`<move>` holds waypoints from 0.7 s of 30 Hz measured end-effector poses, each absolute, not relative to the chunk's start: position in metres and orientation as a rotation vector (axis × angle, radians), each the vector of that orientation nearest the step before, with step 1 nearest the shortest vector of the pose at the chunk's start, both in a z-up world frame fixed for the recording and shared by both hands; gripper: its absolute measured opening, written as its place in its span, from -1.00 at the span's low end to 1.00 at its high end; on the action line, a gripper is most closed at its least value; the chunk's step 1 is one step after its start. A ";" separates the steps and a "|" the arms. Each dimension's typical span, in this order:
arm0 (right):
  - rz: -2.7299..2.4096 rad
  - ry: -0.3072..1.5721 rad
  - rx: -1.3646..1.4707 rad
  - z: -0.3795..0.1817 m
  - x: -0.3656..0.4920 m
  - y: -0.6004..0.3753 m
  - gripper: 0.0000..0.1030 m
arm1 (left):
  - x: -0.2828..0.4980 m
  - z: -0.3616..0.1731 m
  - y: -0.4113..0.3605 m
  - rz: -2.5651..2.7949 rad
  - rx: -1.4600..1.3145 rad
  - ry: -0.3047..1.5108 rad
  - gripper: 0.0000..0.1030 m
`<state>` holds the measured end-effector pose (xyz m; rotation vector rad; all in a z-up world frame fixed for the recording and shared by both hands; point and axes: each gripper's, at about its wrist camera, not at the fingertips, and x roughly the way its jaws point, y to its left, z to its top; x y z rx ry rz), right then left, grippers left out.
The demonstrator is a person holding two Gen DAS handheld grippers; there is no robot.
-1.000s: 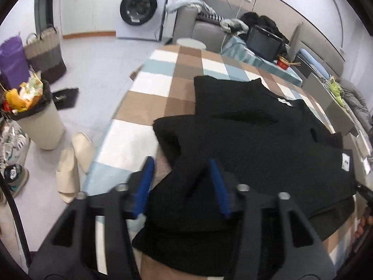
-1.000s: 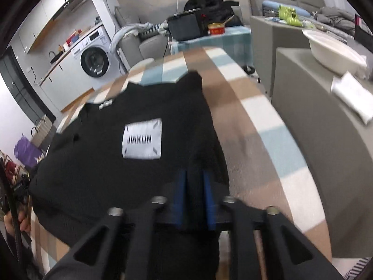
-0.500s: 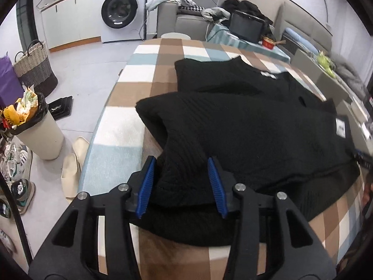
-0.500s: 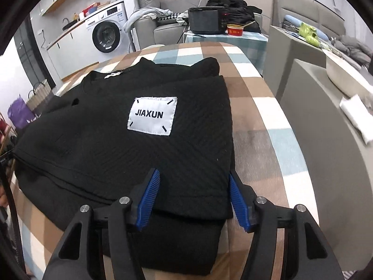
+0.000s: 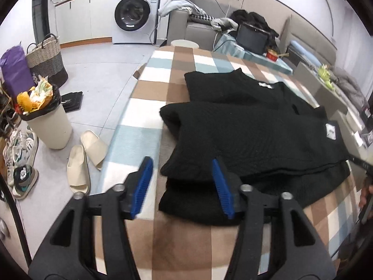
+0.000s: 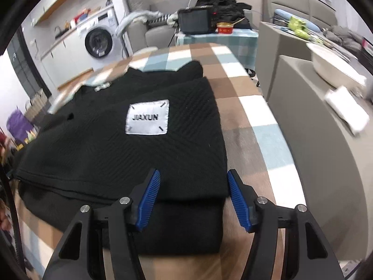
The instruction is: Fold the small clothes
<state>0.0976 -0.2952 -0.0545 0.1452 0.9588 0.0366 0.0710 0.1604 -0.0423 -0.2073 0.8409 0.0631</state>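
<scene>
**Black garment folded on the checked bench, both claws released**

From the left wrist I see the right edge of the scene cut off: a dark tool tip and part of a hand (image 5: 366,200) show there, blurred. The right wrist view smears toward its left rim, so I cannot read what stands there. The waste bin (image 5: 50,126) on the floor holds crumpled wrappers and yellow scraps; the woven basket (image 5: 46,60) behind it hides its contents. A white basin (image 6: 331,63) sits on the grey cabinet; its inside is out of sight.

The black garment (image 6: 121,149) lies on the checked bench (image 6: 254,126), its near part doubled back over itself, with a white patch (image 6: 148,117) reading JIAXUN facing up and a small neck tag (image 5: 265,85) farther back. My left claw (image 5: 183,186) is opening, pads clear, at the garment's near left corner. My right claw (image 6: 193,200) is opening too, the folded near right corner between its pads but not pressed.
</scene>
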 end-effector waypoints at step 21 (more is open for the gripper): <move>0.153 1.014 0.129 -0.074 0.070 -0.290 -0.53 | 0.070 -0.078 0.132 0.027 -0.089 0.953 -0.78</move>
